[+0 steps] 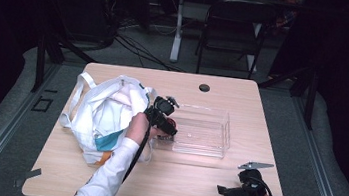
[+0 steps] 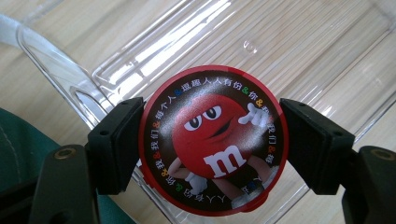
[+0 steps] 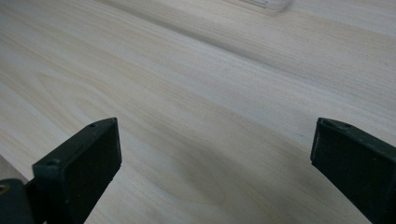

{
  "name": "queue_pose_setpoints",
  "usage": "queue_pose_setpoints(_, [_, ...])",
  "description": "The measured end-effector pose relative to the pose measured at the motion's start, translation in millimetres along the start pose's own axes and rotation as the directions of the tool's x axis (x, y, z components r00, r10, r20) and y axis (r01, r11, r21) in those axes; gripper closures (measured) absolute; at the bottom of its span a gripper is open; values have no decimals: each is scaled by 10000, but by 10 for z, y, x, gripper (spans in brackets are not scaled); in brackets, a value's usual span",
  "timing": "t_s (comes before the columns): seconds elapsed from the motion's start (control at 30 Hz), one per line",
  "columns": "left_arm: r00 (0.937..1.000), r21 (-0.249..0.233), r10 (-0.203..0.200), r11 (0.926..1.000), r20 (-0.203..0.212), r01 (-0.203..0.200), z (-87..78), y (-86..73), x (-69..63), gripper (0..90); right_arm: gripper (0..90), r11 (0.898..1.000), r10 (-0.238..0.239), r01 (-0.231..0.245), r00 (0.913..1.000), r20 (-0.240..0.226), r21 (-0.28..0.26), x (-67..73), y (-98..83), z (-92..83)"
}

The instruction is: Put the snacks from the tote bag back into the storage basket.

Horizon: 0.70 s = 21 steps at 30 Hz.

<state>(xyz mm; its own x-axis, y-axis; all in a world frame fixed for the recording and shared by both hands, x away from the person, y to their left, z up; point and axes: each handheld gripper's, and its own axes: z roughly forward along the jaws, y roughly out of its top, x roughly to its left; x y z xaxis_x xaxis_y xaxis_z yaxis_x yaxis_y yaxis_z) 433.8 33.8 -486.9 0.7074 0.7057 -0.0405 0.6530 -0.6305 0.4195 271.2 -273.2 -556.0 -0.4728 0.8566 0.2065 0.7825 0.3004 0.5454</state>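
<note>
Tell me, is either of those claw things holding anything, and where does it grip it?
The left gripper holds a round red candy tin, its jaws pressing opposite sides of the rim, over the clear tray. The right gripper holds nothing.

Glossy red-rimmed candy tin (image 2: pixel 214 140), clear smooth plastic tray (image 1: pixel 208 132), matt pale wood table (image 1: pixel 192 181), white cloth bag (image 1: pixel 102 114)

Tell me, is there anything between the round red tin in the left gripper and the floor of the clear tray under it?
Nothing visible. The left gripper holds the red tin by its rim, above the near wall of the clear tray. The tray floor behind it looks bare. The white bag lies beside the tray, not in the path.
</note>
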Motion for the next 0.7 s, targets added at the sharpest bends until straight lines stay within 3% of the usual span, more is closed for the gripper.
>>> queue_pose_setpoints(0.23, [9999, 141, -55, 9999, 87, 54, 73, -26, -35, 263, 16, 10000, 9, -9, 10000, -10, 6, -1, -2, -2])
queue_pose_setpoints(0.4, [9998, 215, 8, 9998, -177, -4, 94, -35, -49, 263, 17, 10000, -1, 1, 10000, -22, -13, -2, -3, -1])
queue_pose_setpoints(0.7, [9997, 183, 9, 9998, -256, -4, 99, -42, -54, 260, 17, 10000, -32, 32, 10000, -17, 72, 1, -3, 4])
